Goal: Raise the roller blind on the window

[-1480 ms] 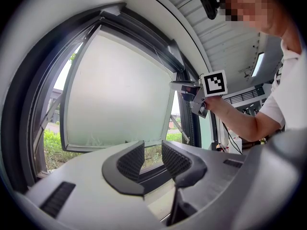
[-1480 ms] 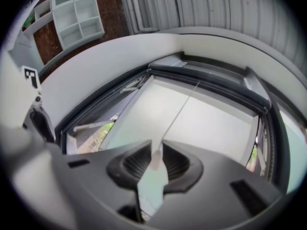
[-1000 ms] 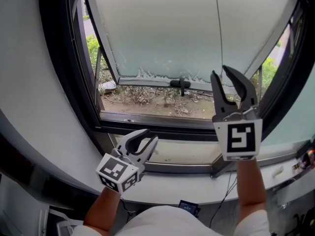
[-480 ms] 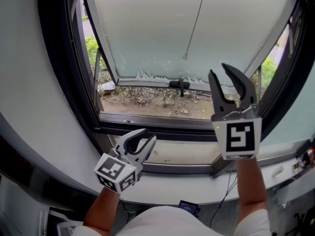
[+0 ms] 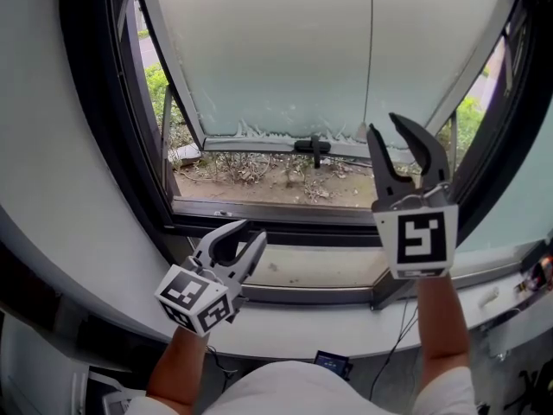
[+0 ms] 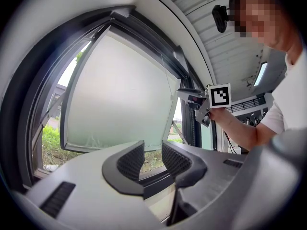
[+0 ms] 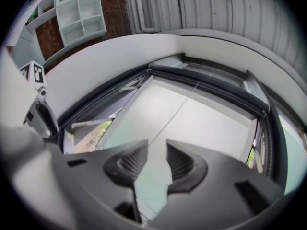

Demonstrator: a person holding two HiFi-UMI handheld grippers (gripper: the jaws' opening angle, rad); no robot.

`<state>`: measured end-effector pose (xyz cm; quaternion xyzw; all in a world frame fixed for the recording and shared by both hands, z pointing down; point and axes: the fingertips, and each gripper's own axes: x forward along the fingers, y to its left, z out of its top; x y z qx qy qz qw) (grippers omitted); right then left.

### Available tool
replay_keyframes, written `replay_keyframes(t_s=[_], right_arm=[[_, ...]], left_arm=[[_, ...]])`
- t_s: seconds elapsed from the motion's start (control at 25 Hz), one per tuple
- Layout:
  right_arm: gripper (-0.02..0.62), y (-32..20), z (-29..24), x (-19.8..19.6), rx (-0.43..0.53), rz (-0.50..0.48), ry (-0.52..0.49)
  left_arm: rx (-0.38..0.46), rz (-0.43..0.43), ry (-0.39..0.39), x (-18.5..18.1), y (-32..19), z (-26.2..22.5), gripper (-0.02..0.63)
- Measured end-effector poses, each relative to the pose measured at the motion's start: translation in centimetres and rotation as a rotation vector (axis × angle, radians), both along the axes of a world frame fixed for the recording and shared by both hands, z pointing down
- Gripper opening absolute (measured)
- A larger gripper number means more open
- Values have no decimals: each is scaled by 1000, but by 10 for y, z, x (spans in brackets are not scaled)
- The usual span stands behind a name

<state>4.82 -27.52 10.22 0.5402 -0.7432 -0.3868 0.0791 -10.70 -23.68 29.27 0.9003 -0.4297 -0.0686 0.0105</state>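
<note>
Swung back from the left, the cord [image 5: 371, 59] hangs straight before the frosted window [image 5: 259, 50]. Its top is cut off; its end is just beside the right gripper [image 5: 386, 130], whose jaws have just been opening and grasp nothing. The left gripper [image 5: 250, 232], near the sill [image 5: 328, 271], is released and empty; only its view shows the other gripper sideways.

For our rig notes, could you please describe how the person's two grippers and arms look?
Both the left gripper and right gripper are grey, with dark curved fingers ribbed inside. Each carries a white cube with black square markers. The forearms are bare; the shirt is white.
</note>
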Motion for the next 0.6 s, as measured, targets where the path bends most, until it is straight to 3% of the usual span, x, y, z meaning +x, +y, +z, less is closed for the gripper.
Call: replay_keyframes(t_s=[0.6], right_arm=[[112, -7, 13, 11, -32, 16, -1]], left_arm=[[-12, 9, -11, 5, -1, 6, 129]])
